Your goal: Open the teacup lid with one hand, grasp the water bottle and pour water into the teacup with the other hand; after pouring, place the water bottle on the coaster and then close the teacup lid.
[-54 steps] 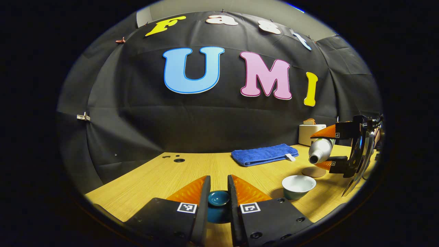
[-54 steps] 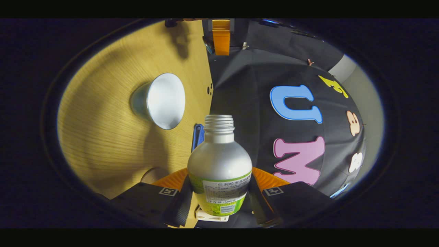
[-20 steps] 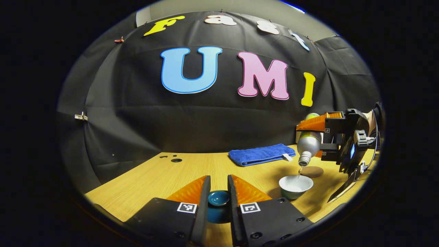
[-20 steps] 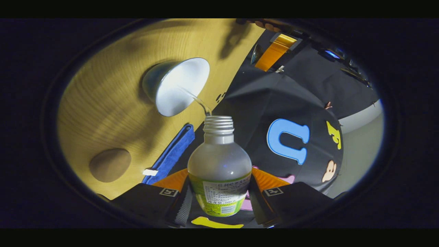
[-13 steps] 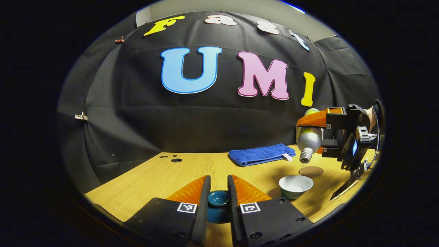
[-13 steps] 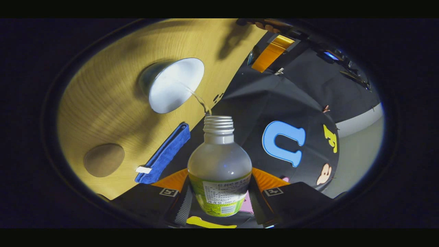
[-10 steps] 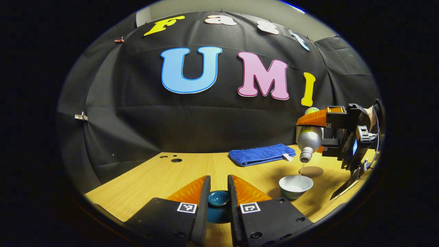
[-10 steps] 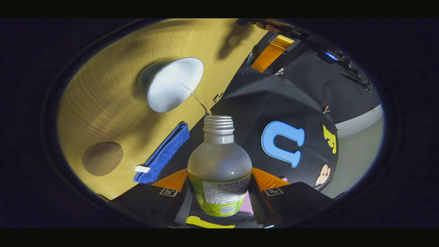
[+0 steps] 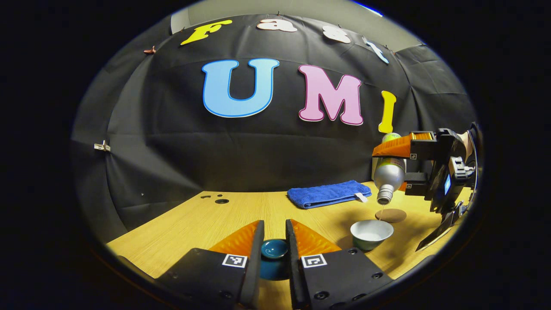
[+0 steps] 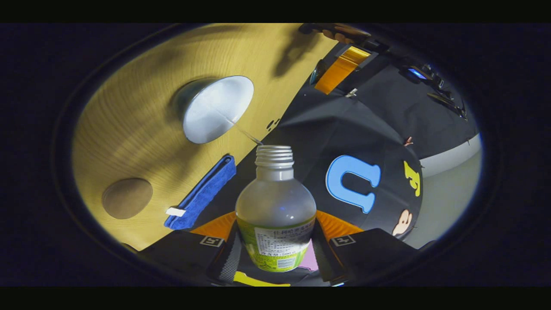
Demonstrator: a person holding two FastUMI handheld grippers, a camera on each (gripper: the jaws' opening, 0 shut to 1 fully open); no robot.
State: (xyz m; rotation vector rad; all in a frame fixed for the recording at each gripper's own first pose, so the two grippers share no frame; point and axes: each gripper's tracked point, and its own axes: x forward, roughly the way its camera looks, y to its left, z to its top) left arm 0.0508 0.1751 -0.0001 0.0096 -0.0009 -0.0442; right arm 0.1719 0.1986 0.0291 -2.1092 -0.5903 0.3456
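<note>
The wooden table [image 9: 202,219] stretches out pale and bare across the booth, and in the left gripper view it lies level, while the right gripper view has it tipped up on a slant [image 10: 129,116] because that camera is tilted with the pour. A folded blue towel [image 9: 328,193] lies along the table's far edge against the black wall; from the right gripper view it shows as a narrow blue strip [image 10: 201,193] with a white tag.

The right gripper [image 9: 398,165] hangs above the table at the right, holding the water bottle [image 9: 388,172] mouth-down; its fingers clamp the bottle's body. The right gripper view looks along that bottle [image 10: 275,206] from label to threaded neck, both fingers pressed against its sides, which the left gripper view leaves partly hidden. A thin thread of water runs from the bottle's mouth into the teacup [image 10: 213,110].

The teacup [image 9: 371,234] stands open on the table just below the bottle, its inside white. The round brown coaster [image 9: 391,215] lies just behind it, bare; it sits near the towel's tag end [image 10: 127,198].

The left gripper [image 9: 274,249] rests low at the table's near edge, fingers closed on the dark blue teacup lid [image 9: 274,249].
</note>
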